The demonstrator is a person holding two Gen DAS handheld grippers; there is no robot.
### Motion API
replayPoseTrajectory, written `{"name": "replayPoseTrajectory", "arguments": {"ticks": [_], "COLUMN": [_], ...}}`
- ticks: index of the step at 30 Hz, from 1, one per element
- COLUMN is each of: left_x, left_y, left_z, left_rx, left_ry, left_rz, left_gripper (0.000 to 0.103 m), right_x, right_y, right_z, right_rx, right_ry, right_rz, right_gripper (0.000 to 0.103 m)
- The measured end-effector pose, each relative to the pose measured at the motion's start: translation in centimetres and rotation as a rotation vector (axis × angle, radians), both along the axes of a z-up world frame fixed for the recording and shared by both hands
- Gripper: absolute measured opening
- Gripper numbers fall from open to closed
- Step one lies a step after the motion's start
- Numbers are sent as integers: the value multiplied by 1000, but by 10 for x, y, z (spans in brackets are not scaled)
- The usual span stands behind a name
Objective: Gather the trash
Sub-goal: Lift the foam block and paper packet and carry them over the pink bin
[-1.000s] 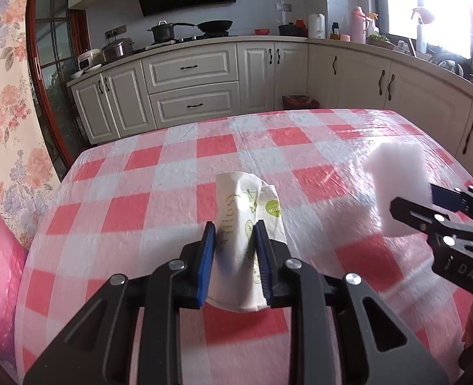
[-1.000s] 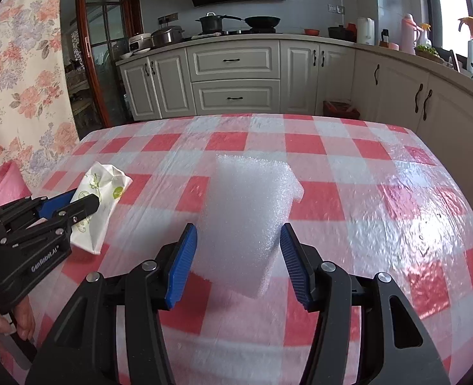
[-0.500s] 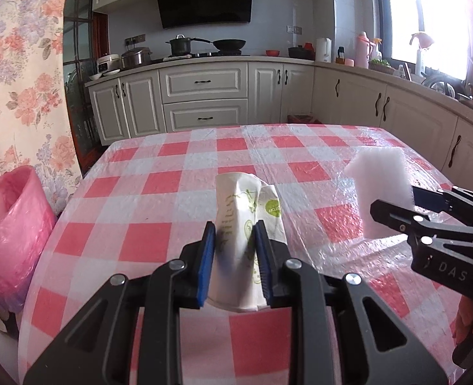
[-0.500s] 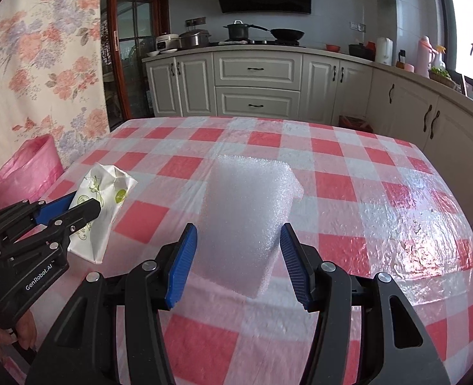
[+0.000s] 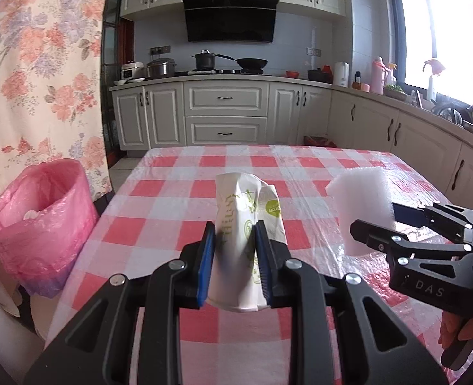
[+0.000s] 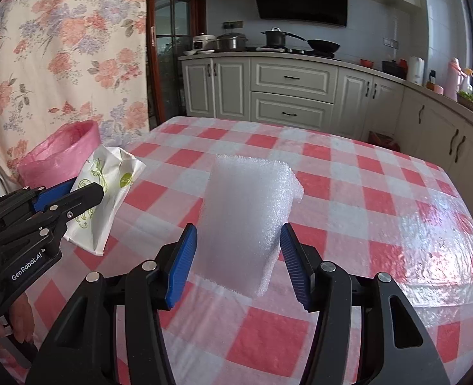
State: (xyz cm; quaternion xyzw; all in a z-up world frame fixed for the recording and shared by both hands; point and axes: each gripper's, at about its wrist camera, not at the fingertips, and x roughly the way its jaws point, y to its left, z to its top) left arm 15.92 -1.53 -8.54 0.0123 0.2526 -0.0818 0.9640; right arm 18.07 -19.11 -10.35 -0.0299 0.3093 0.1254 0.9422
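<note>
My left gripper point(image 5: 233, 256) is shut on a white paper bag with green print point(image 5: 246, 224), held above the checked table. The bag also shows in the right wrist view point(image 6: 104, 192), with the left gripper point(image 6: 72, 192) beside it. My right gripper point(image 6: 236, 263) is shut on a white foam block point(image 6: 246, 218), also held above the table. The foam block point(image 5: 361, 205) and right gripper point(image 5: 387, 224) show at the right of the left wrist view. A bin lined with a pink bag point(image 5: 40, 221) stands left of the table, with something white inside.
The table has a red-and-white checked cloth point(image 5: 178, 192) under clear plastic. The pink bin also shows in the right wrist view point(image 6: 59, 157). A floral curtain point(image 5: 37, 80) hangs at the left. Kitchen cabinets point(image 5: 226, 118) and a counter with pots lie beyond.
Both grippers have risen and drawn back from the table with their loads still held. The pink bin has come into view at the left.
</note>
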Motion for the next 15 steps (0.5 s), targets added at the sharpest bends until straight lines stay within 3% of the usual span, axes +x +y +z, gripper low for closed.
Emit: {"name": "replayPoseTrajectory", "arguments": {"ticks": [15], "left_x": [0], "left_y": [81], "left_z": [32], "left_rx": [-25], "left_ry": [-57], "left_rz": [170], "left_gripper": [25], "right_x": [29], "right_y": [73], "right_z": [23], "right_rx": [54], "right_ry": [-16], "right_rz": [195], "right_gripper": [52]}}
